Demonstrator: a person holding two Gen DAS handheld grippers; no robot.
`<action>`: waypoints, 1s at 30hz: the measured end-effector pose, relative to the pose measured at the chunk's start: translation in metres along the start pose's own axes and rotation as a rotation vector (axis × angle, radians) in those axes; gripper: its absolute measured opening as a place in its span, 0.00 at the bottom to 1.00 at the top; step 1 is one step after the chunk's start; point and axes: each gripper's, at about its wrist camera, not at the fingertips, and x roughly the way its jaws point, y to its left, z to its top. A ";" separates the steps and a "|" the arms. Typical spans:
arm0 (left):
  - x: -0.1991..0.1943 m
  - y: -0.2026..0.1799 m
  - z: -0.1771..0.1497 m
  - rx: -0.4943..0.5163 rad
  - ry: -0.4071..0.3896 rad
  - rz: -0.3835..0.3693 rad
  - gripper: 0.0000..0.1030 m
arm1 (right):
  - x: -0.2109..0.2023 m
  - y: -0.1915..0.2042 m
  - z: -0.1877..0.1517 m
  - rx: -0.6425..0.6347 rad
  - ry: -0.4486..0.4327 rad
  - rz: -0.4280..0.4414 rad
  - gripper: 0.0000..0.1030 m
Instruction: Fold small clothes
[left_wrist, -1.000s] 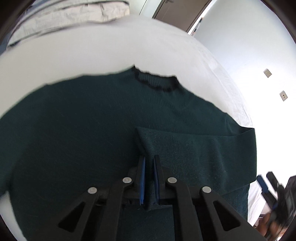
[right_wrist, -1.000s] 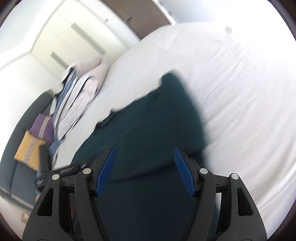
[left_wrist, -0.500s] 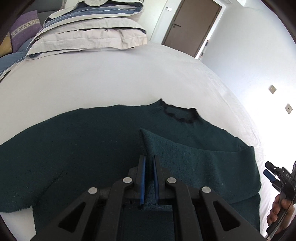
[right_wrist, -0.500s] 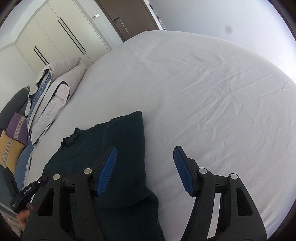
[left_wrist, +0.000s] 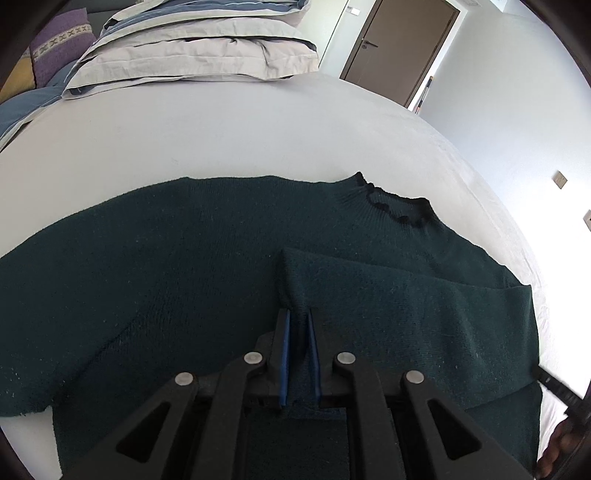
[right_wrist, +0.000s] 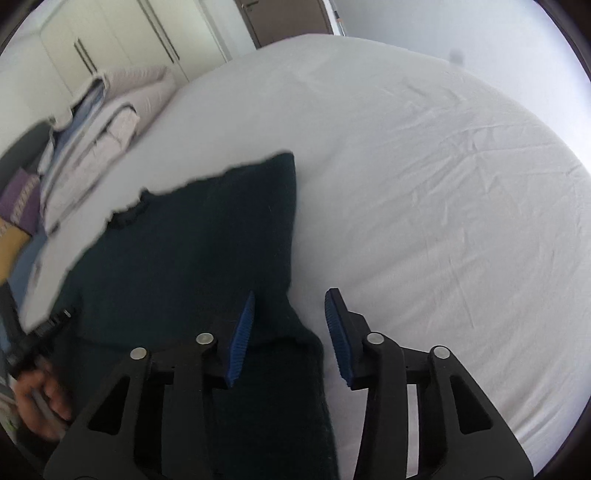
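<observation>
A dark green sweater (left_wrist: 184, 266) lies flat on the white bed, its black-trimmed collar (left_wrist: 399, 206) at the far side. One sleeve (left_wrist: 406, 295) is folded across the body. My left gripper (left_wrist: 297, 314) holds that sleeve's cuff end between its blue pads, and the jaws are just starting to open. In the right wrist view the sweater (right_wrist: 203, 251) is blurred. My right gripper (right_wrist: 290, 299) is closing, low over the sweater's near side edge. Cloth lies between its jaws, but the pads stand apart from it.
Stacked pillows (left_wrist: 192, 48) and a purple cushion (left_wrist: 59, 40) sit at the head of the bed. A brown door (left_wrist: 399, 48) and white wardrobes (right_wrist: 122, 40) stand beyond. Wrinkled bare sheet (right_wrist: 443, 184) spreads right of the sweater. A hand (right_wrist: 37, 398) shows at the lower left.
My left gripper has drawn the sleeve across the body, still holding it. The right gripper's jaws have narrowed and it has dropped over the sweater's side edge.
</observation>
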 end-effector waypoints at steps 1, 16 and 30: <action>-0.001 0.000 -0.001 0.004 0.001 0.001 0.13 | 0.000 0.002 -0.005 -0.039 -0.026 -0.011 0.31; -0.003 0.004 -0.009 -0.005 -0.012 -0.014 0.13 | 0.027 0.011 0.098 0.083 -0.001 0.041 0.33; -0.010 0.008 -0.019 -0.055 -0.040 -0.022 0.08 | 0.065 0.011 0.106 0.026 -0.041 -0.060 0.05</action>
